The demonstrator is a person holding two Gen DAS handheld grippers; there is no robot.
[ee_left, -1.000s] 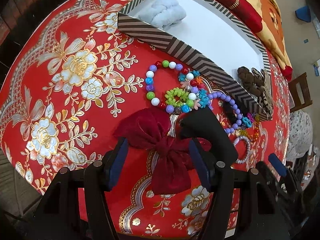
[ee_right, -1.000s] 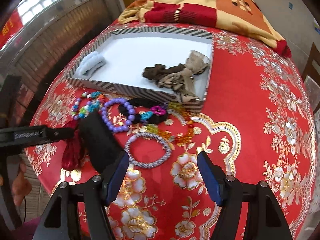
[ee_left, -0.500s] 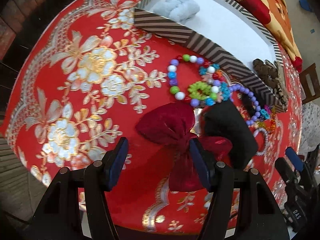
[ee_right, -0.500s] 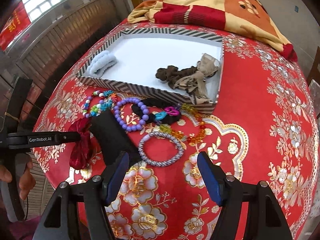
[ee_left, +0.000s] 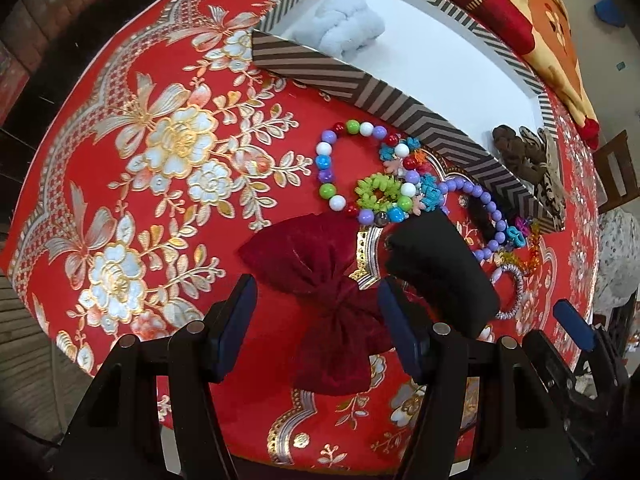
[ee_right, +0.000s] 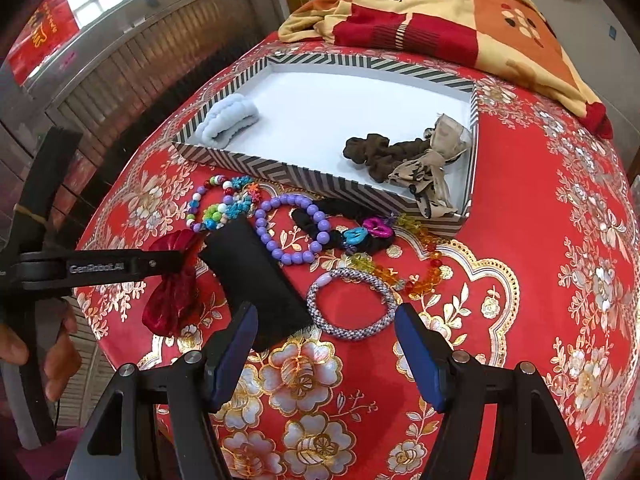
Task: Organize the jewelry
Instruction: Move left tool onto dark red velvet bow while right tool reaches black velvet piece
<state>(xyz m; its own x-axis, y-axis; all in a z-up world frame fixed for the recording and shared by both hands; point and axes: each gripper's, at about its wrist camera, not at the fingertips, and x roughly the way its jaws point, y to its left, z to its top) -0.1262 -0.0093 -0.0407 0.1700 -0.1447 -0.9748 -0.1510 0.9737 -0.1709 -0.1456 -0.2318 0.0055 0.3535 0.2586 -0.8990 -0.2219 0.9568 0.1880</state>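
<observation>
A dark red velvet bow lies on the red floral tablecloth, and my left gripper stands open with its jaws on either side of the knot, not pressing. Beside the bow is a black pouch. My right gripper hangs open over a silver-grey beaded bangle. Behind lie a purple bead bracelet, a multicoloured bead bracelet, a black scrunchie with pink and blue charms and an orange bead strand. The striped box holds a pale blue scrunchie and brown hair ties.
A red and yellow blanket is heaped behind the box. A person's hand holds the left gripper's handle at the table's left edge. A wooden chair stands past the far right edge. The cloth drops off close under both grippers.
Both views have shifted slightly. The bow still lies on the cloth between the left jaws, and the right jaws stay as wide. Nothing was taken hold of or let go.
</observation>
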